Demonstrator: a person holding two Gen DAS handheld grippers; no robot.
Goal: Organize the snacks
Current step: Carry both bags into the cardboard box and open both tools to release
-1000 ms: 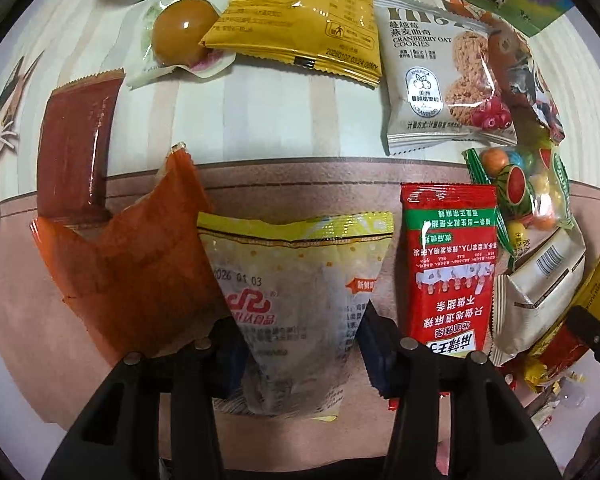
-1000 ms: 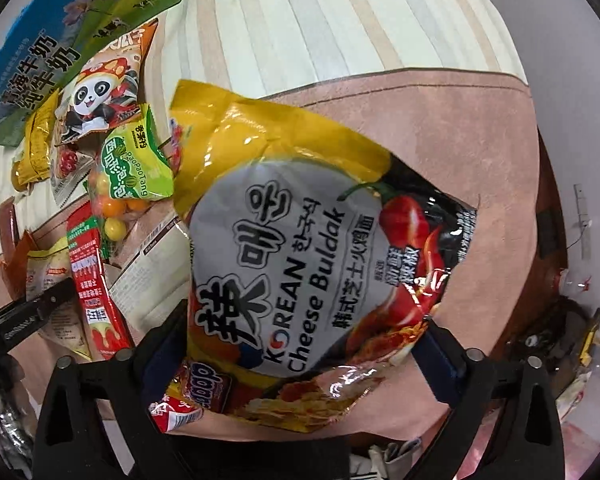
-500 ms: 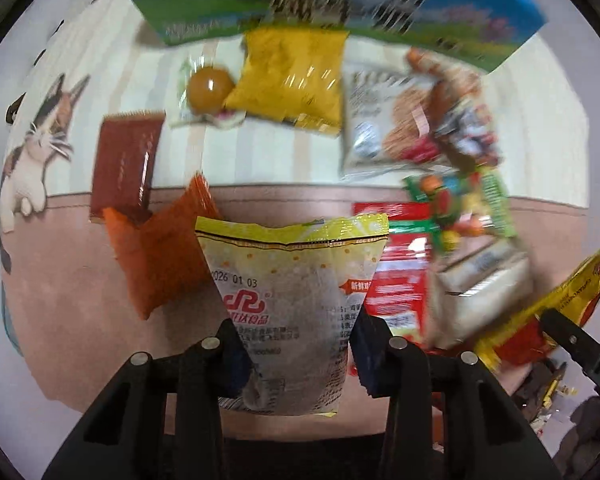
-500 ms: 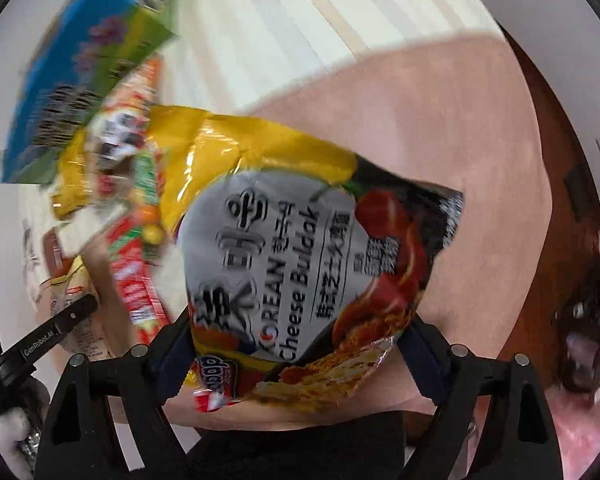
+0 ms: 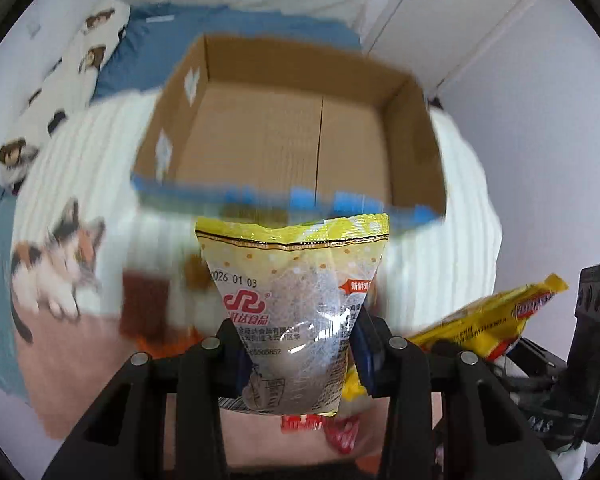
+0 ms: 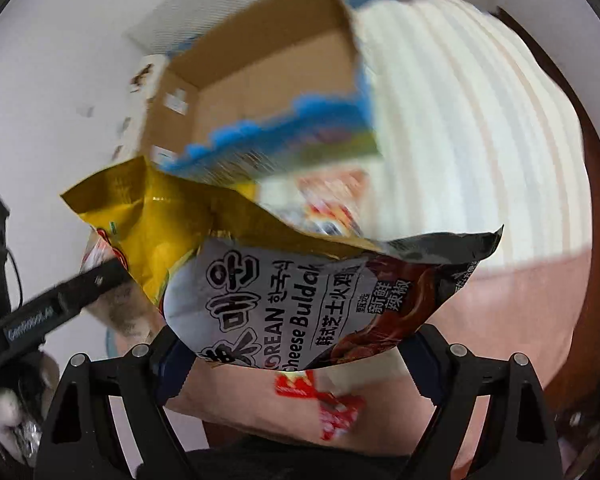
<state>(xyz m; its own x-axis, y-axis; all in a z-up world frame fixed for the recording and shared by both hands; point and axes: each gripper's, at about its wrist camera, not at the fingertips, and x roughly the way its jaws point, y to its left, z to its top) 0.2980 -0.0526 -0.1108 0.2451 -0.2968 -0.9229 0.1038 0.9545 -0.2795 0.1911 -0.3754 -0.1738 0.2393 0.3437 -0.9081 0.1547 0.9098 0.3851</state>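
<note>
Your left hand-held gripper (image 5: 296, 350) was pinching a clear, yellow-topped snack bag (image 5: 296, 304) printed "2026 01 03", which stood upright in the lower centre of the left wrist frame with both fingers pressed against its lower sides. Above it, filling the upper middle of that frame, sat an open cardboard box (image 5: 260, 136) with a blue printed front edge, resting on a white ribbed blanket (image 5: 80, 168) on the bed. A cat print (image 5: 56, 260) showed at the left edge, and a blurred dark red packet (image 5: 144, 308) lay just left of the bag. At the lower right of the left wrist frame you could see a yellow noodle packet (image 5: 496, 316). Your right hand-held gripper (image 6: 292, 356) was clamped on that Korean Cheese Buldak noodle packet (image 6: 300, 296), held across the lower centre of the right wrist frame with its yellow end pointing to the left. The cardboard box (image 6: 268, 68) lay tilted in the upper centre there. A red and white packet (image 6: 332, 412) showed blurred under the noodle packet, on the pink cover (image 6: 516, 320).
</note>
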